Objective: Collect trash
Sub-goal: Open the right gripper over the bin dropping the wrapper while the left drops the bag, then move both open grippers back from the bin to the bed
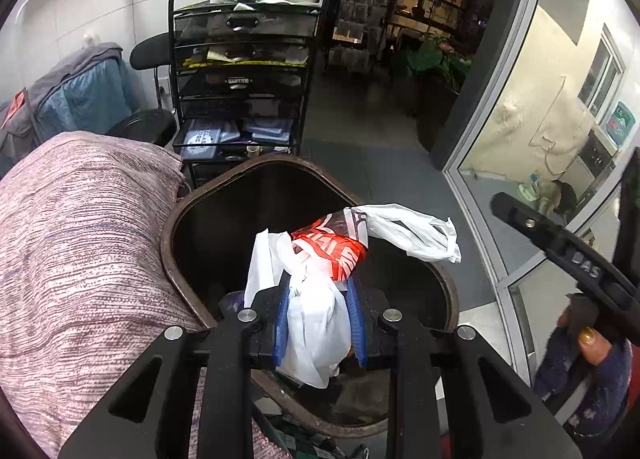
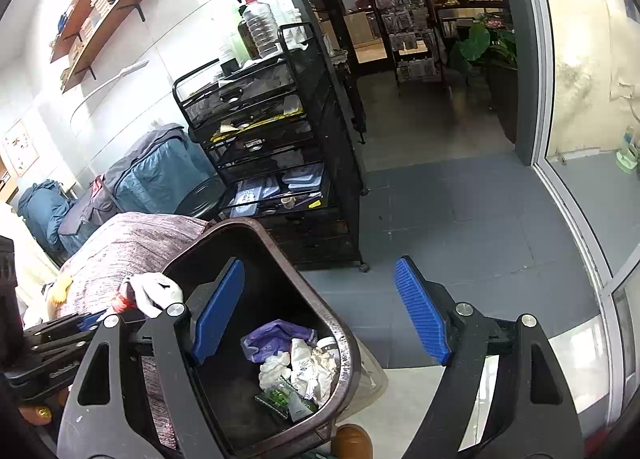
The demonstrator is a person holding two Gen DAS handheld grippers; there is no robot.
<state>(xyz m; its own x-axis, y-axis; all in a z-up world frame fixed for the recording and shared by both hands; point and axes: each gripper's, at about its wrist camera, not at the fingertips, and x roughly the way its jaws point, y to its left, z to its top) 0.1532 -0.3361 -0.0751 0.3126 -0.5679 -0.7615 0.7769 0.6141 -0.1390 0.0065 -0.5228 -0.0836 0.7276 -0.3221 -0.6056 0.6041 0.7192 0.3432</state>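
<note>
Left gripper (image 1: 318, 323) clamps a crumpled white plastic bag with red print (image 1: 320, 291) between its blue pads, right over the open dark brown plastic bin (image 1: 176, 235)

From my right wrist view, I see my right gripper (image 2: 320, 311) with jaws wide apart and nothing between them, above the bin's near rim; crumpled white paper and a purple wrapper (image 2: 276, 337) lie at the bottom, and a black mesh drawer cart (image 2: 280, 147) stands behind
</note>
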